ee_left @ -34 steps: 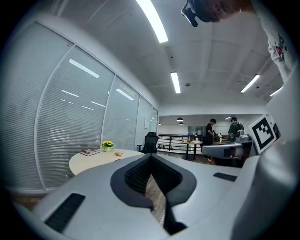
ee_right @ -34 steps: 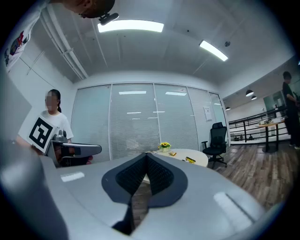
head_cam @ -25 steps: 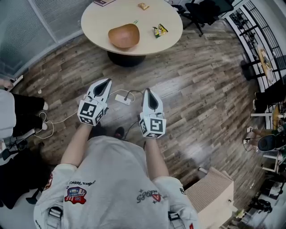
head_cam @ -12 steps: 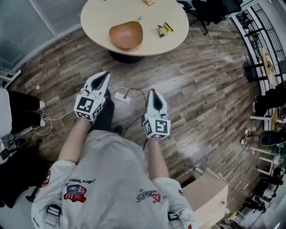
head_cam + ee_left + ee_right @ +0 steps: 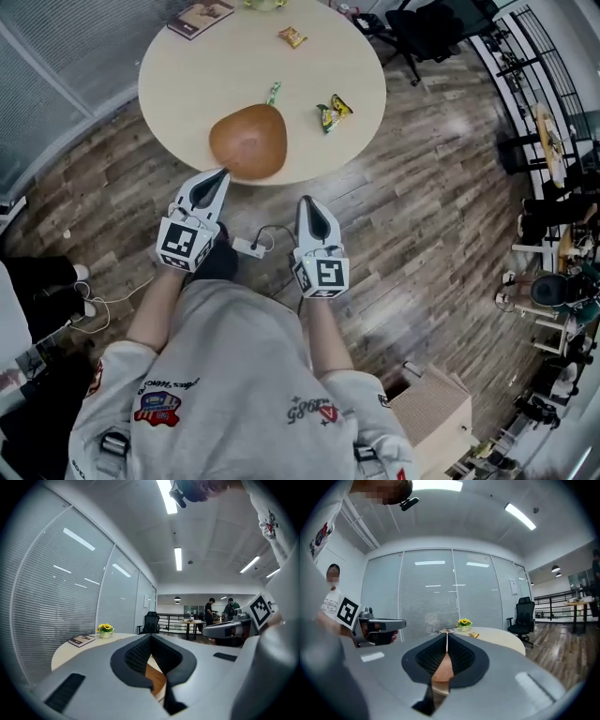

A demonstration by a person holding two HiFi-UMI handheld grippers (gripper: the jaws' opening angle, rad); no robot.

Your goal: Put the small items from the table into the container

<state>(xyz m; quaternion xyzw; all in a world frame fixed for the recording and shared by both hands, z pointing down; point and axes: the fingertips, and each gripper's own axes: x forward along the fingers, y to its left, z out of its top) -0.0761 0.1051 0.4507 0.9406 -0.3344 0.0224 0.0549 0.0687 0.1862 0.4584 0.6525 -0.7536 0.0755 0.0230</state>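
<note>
Head view | left tongs (image 5: 221,174), right tongs (image 5: 307,201) — both pressed together, empty | tips near table (image 5: 187,84) edge — bowl (image 5: 248,141) just beyond.

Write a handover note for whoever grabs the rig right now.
Left gripper: fingers together, empty, at the table's near edge by the bowl.
Right gripper: fingers together, empty, just short of the table.
Items, all on the table: green-yellow packets, green wrapper, orange snack.
Done: nothing; the bowl looks empty.
Left: pick up each item and drop it in the bowl.
</note>
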